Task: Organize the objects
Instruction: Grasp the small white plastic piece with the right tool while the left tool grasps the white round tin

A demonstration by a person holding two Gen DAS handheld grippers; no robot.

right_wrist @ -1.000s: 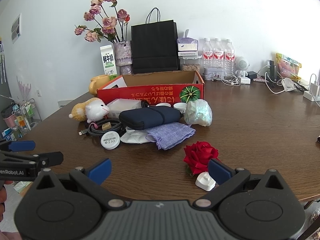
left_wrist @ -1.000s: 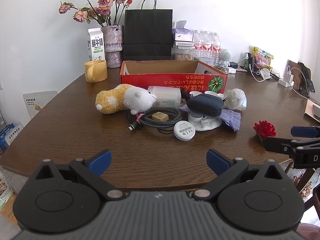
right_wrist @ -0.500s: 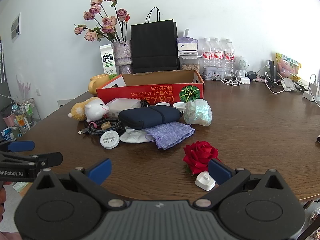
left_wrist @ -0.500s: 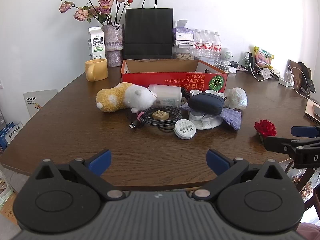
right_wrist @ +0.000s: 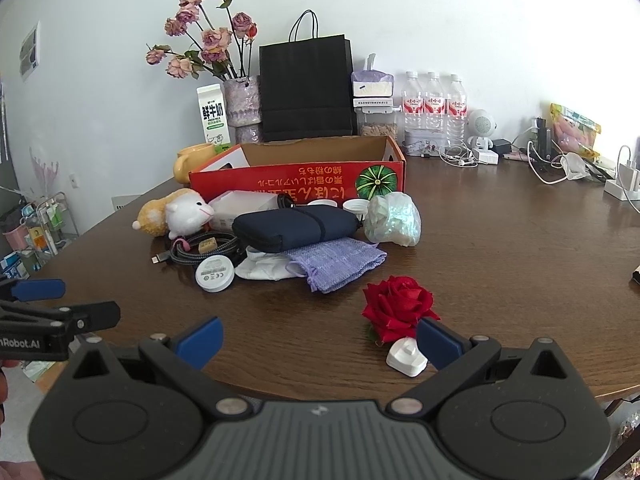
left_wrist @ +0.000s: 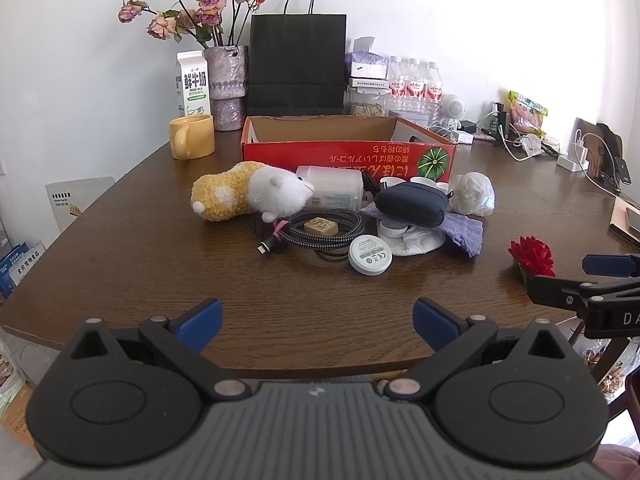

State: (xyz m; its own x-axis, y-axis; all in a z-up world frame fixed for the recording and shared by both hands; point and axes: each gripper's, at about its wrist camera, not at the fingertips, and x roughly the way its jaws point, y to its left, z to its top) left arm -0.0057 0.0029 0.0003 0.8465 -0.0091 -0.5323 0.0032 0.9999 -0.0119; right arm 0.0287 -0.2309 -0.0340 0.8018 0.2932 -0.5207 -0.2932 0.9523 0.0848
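A red cardboard box (left_wrist: pixel 348 155) (right_wrist: pixel 296 178) stands open at the table's middle. In front of it lies a heap: a yellow-and-white plush toy (left_wrist: pixel 248 196) (right_wrist: pixel 176 212), a coiled braided cable (left_wrist: pixel 320 232), a white round puck (left_wrist: pixel 369 255) (right_wrist: pixel 215 273), a navy pouch (left_wrist: pixel 412 204) (right_wrist: pixel 296 226), a lilac cloth bag (right_wrist: pixel 336 262) and a crumpled plastic bag (left_wrist: pixel 472 194) (right_wrist: pixel 394 218). A red rose (right_wrist: pixel 398 306) (left_wrist: pixel 532 255) and a small white plug (right_wrist: pixel 407 357) lie near the front edge. My left gripper (left_wrist: pixel 316 318) and right gripper (right_wrist: pixel 318 338) both hover open and empty over the front edge.
Along the back wall stand a yellow mug (left_wrist: pixel 192 142), a milk carton (left_wrist: pixel 193 84), a vase of dried roses (left_wrist: pixel 228 80), a black paper bag (left_wrist: pixel 298 64) and water bottles (left_wrist: pixel 414 86). Chargers and cables (right_wrist: pixel 560 160) crowd the back right.
Both grippers have drifted slightly; the views shifted a little. Nothing was picked up or moved on the table.
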